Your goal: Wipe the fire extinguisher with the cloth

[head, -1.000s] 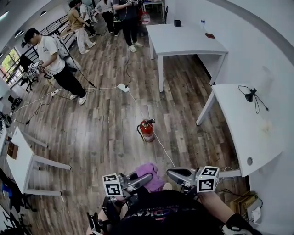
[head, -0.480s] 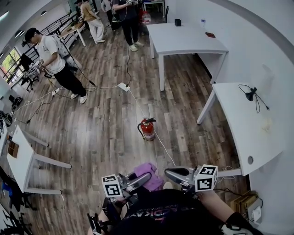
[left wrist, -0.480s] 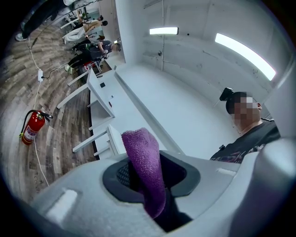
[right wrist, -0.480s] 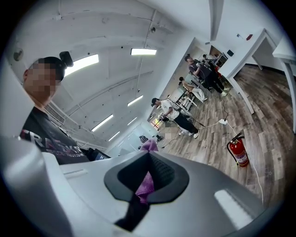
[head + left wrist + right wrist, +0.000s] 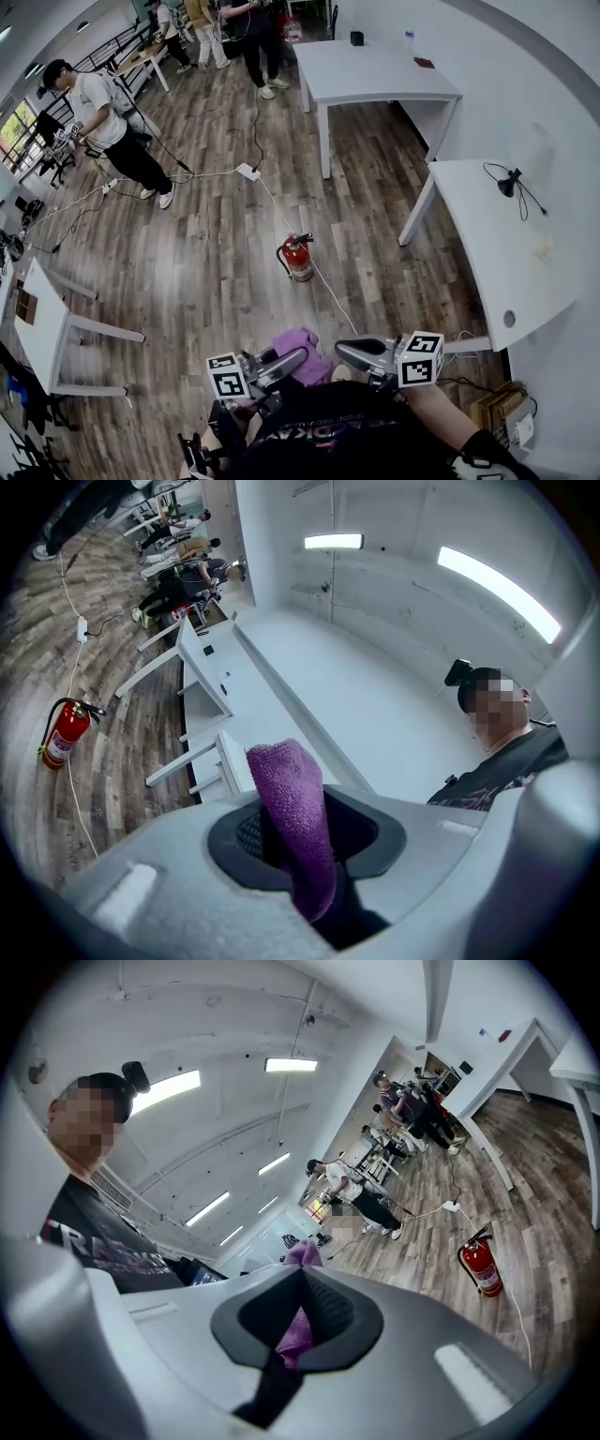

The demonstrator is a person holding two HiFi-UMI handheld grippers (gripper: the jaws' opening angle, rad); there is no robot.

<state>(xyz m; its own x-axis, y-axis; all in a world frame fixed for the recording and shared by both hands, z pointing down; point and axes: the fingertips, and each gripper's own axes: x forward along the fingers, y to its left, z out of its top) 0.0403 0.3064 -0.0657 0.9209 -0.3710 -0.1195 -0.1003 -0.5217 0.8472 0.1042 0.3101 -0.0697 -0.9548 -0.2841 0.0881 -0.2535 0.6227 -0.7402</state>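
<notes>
At the far left a white table (image 5: 42, 323) is cut off by the frame's edge. Our hands are hidden under our dark shirt (image 5: 347, 436), so only the two grippers show, held about level and side by side. The left gripper (image 5: 292, 357) is clamped on a fold of the purple cloth (image 5: 298, 343), part of which is hidden behind its jaws. The red fire extinguisher (image 5: 298, 260) stands upright on the wood floor (image 5: 216, 272) well ahead of the cloth, just beside a white cable (image 5: 330, 295), and to the right the right gripper (image 5: 345, 352) is pinched tight on another bit of the cloth.
</notes>
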